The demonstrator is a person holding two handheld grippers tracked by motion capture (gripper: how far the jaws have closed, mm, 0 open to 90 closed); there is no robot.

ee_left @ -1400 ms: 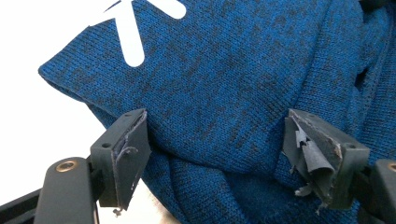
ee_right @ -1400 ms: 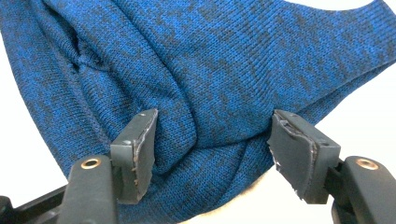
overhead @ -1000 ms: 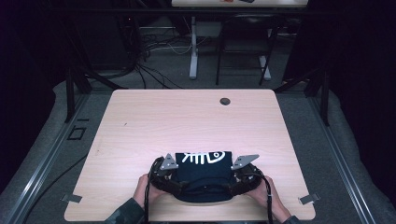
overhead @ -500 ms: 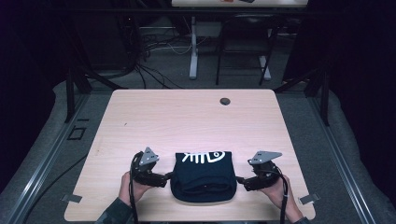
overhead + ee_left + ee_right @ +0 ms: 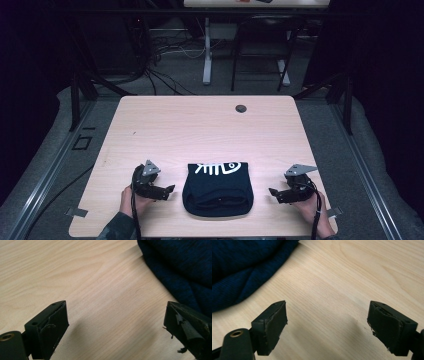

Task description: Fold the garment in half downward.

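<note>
One folded dark blue garment (image 5: 216,189) lies on the wooden tabletop (image 5: 200,130), near the front edge and about at its middle. It carries one white print of a fish skeleton (image 5: 218,168) on the side turned to the far edge. One small dark round hole (image 5: 241,108) sits in the tabletop near the far edge, a little to the right of the middle. No container stands on the tabletop.

There are two grippers, one in each hand. The left gripper (image 5: 169,190) is at the left of the garment, near the front edge, and its jaws point toward the cloth without touching it. In the left gripper view (image 5: 116,327) the two black jaws stand wide apart over bare wood, and the blue cloth (image 5: 180,270) lies in the upper right corner.

The right gripper (image 5: 272,192) is at the right of the garment, apart from it, also pointing toward it. In the right gripper view (image 5: 327,325) its jaws are spread wide with nothing between them, and the cloth (image 5: 244,267) lies at the upper left. Each hand (image 5: 131,204) holds its gripper low over the front edge.
</note>
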